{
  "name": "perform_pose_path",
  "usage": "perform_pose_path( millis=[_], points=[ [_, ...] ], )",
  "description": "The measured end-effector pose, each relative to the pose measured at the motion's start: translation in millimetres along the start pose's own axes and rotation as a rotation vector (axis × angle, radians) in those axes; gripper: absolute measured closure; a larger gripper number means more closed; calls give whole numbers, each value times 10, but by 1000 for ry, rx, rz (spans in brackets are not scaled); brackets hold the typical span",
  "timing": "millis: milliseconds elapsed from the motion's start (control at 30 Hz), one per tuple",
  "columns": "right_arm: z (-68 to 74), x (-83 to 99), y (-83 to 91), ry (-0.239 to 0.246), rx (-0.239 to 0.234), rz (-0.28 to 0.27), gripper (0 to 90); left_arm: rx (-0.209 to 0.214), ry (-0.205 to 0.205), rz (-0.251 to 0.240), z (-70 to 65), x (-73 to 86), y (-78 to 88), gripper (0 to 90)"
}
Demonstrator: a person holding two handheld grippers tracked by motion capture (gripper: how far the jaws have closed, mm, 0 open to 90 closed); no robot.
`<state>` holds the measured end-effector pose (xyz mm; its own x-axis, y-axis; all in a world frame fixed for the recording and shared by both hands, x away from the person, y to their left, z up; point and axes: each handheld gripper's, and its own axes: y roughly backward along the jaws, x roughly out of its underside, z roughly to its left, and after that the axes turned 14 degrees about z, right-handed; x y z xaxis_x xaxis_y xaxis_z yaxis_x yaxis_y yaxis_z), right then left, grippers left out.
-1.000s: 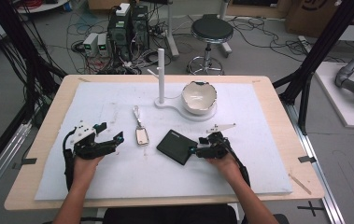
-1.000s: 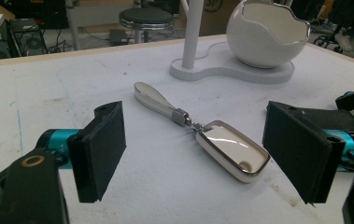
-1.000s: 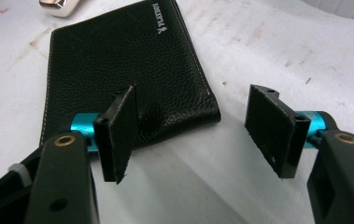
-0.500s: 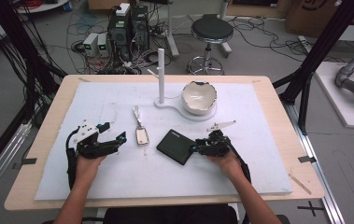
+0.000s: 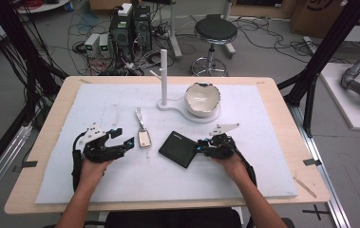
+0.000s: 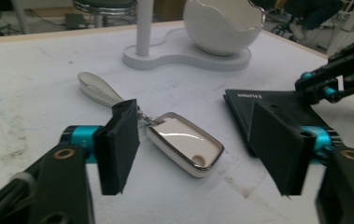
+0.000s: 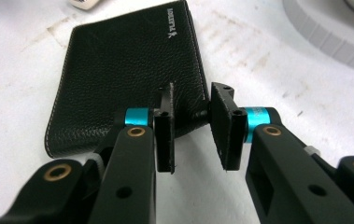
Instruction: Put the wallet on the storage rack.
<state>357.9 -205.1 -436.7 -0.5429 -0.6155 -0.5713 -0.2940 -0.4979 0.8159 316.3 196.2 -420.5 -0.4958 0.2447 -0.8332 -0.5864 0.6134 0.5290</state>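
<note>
A silver-rimmed white key fob with a metal strap lies on the white mat. It sits between the jaws of my left gripper, which have just been closing. In the left gripper view the fob lies in the wide gap of that gripper, and neither pad touches it. To the right lies a black leather wallet. My right gripper is at its right corner and has just been closing. In the right gripper view the narrow jaws of that gripper pinch the corner of the wallet.
A white stand with an upright post and a cracked-egg-shaped bowl sits at the back middle of the mat. The wooden table's edge frames the mat. Cables and a stool stand on the floor beyond.
The right gripper's jaws have drawn together on the wallet's corner. The left gripper's jaws have narrowed a little around the key fob. Both hands stay about where they were.
</note>
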Motion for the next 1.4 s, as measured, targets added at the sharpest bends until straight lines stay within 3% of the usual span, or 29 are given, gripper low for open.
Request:
perform_pose_path(
  millis=[100,167,200,267,300,367,533,633,800,900,1133,1267,1400],
  points=[
    [25,-11,38,43,20,-28,764,42,0,-1,-60,-67,-57,343],
    [33,-11,47,53,25,-30,765,65,-14,26,-96,-94,-136,332],
    [44,-14,54,69,28,-37,765,88,-29,72,-133,-116,-244,332],
    [56,-19,60,82,36,-41,765,100,-32,96,-150,-127,-303,332],
    [62,-21,65,87,38,-45,765,122,-36,148,-195,-152,-419,332],
    [70,-29,75,96,41,-47,765,143,-34,181,-243,-169,-514,338],
    [87,-45,73,116,43,-46,765,164,-42,272,-324,-197,-716,367],
    [93,-46,76,127,45,-52,764,156,-41,305,-324,-226,-801,363],
    [91,-46,73,130,44,-54,764,181,-51,364,-331,-257,-910,364],
    [93,-47,75,130,45,-54,764,192,-49,381,-330,-258,-942,376],
    [88,-47,63,130,43,-49,763,261,-17,413,-309,-268,-1019,533],
    [83,-47,56,127,42,-44,762,259,-5,409,-309,-263,-1018,553],
    [74,-45,49,123,37,-36,760,242,6,400,-294,-269,-995,651]
  ],
)
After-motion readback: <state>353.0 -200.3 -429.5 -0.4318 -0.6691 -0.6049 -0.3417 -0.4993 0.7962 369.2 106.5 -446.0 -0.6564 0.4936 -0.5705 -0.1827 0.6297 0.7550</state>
